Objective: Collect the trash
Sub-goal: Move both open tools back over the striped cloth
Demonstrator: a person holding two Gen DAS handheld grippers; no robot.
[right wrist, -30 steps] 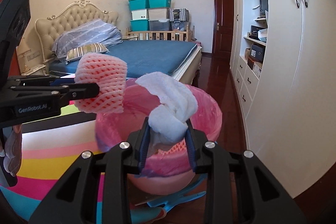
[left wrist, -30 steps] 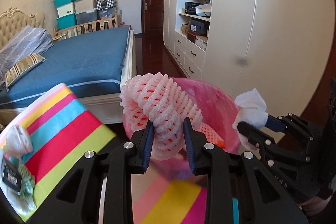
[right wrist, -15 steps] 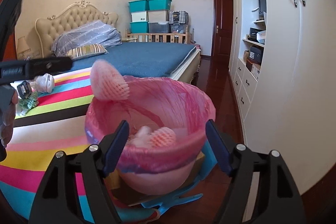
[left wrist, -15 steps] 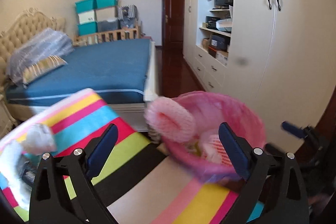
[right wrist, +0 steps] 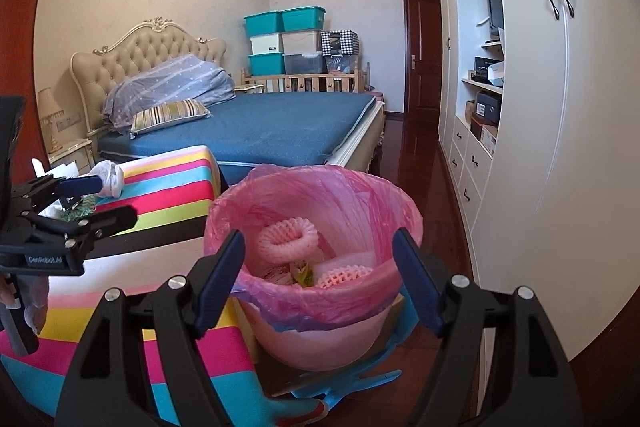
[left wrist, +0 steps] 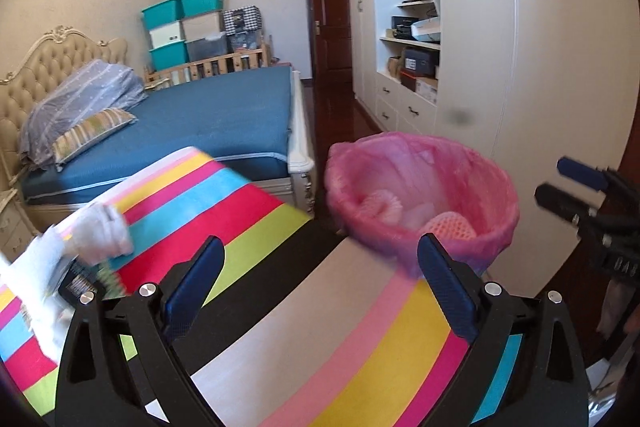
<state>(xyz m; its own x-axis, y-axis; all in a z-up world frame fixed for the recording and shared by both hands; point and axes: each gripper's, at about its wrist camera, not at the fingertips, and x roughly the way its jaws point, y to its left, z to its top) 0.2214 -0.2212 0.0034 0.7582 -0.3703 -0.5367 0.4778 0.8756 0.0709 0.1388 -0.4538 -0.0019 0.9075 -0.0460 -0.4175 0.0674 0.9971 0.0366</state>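
The trash bin (right wrist: 320, 331), lined with a pink bag (right wrist: 352, 203), stands on the floor against the edge of the table with the striped cloth (left wrist: 360, 339). Inside it lie a rolled pink foam fruit net (right wrist: 287, 239), a second foam net (right wrist: 345, 275) lower down, and some white tissue (right wrist: 344, 261) between them, with a scrap of yellow-green wrapper beside.

My right gripper (right wrist: 318, 281) has its jaws released, having just swung apart, and they hold nothing. They stand wide, one finger on each side of the bin's near rim in the picture, the foam nets showing in the gap between them but well beyond the pads. I cannot tell whether the pads touch the bag.

My left gripper (left wrist: 320, 281) is spread wide too, its jaws also freshly opened and empty. It hangs over the striped cloth, with the bin ahead and to the right of its right finger. From the right wrist view that gripper (right wrist: 98, 201) shows side-on at the left edge, over the table's far part.

The trash not yet collected sits at the table's far left corner: a crumpled white wad (left wrist: 102, 235), a sheet of white paper (left wrist: 36, 275) and a small dark packet (left wrist: 78, 285) on a bit of green, all blurred in the left view.

Behind the table are a bed with a blue cover (right wrist: 280, 131), a white wardrobe wall (right wrist: 568, 147), and a blue dustpan (right wrist: 344, 387) under the bin.
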